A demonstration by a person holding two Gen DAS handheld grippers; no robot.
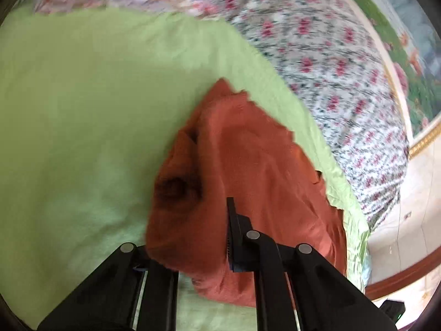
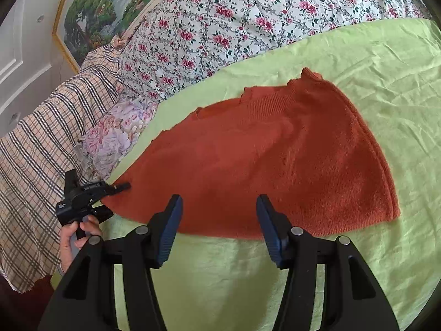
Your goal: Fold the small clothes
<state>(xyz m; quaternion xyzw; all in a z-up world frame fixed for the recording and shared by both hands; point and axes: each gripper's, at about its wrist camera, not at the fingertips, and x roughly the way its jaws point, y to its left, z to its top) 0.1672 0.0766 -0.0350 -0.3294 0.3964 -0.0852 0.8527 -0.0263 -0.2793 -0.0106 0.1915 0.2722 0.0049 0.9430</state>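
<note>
Lying flat on green sheet [image 2: 358,262], orange sweater [image 2: 275,151]; left gripper [image 2: 121,186] pinched its edge, right gripper [image 2: 219,229] gaped empty; floral quilt [image 2: 234,22] beyond sweater.

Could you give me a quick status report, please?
Left gripper shut on orange garment. Right gripper open, hovering at its near edge. Nothing in the way.

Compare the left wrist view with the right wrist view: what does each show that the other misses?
Only the left wrist view shows, close up, the left gripper shut on a bunched edge of the orange garment. Only the right wrist view shows the open right gripper, a hand, the plaid cloth and the garment's whole spread. Both share the garment, green sheet, floral quilt and framed painting.
</note>
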